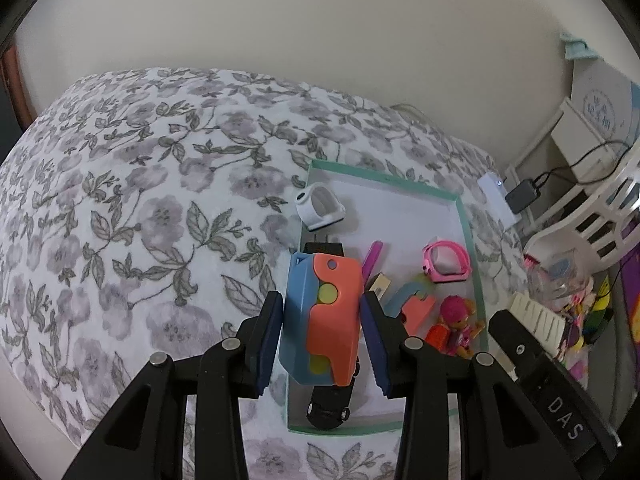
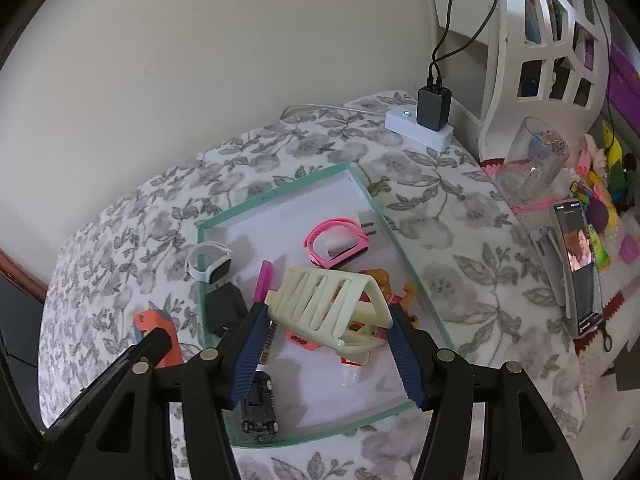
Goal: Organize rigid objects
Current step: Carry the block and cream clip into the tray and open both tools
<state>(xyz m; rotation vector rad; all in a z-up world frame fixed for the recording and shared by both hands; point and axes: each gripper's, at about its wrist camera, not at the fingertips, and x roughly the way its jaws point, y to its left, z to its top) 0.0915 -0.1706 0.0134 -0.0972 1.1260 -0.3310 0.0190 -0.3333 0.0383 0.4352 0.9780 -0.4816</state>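
Note:
My left gripper [image 1: 322, 332] is shut on a blue and orange toy block [image 1: 320, 320] and holds it above the left edge of the green-rimmed white tray [image 1: 468, 232]. My right gripper [image 2: 326, 344] is shut on a cream slotted plastic stand [image 2: 328, 304] and holds it over the tray's [image 2: 276, 196] middle. In the tray lie a white watch [image 1: 320, 206], a pink watch [image 2: 336, 240], a black charger [image 2: 224, 306], a black toy car [image 2: 258, 408], a pink pen [image 2: 262, 286], a doll figure [image 1: 456, 326] and orange and blue pieces [image 1: 416, 308].
The tray sits on a floral cloth [image 1: 140, 200]. At the right stand a white power strip with a black adapter [image 2: 432, 114], a clear cup [image 2: 532, 164], a phone on a stand [image 2: 580, 272], a white basket [image 2: 552, 40] and small toys [image 2: 608, 200].

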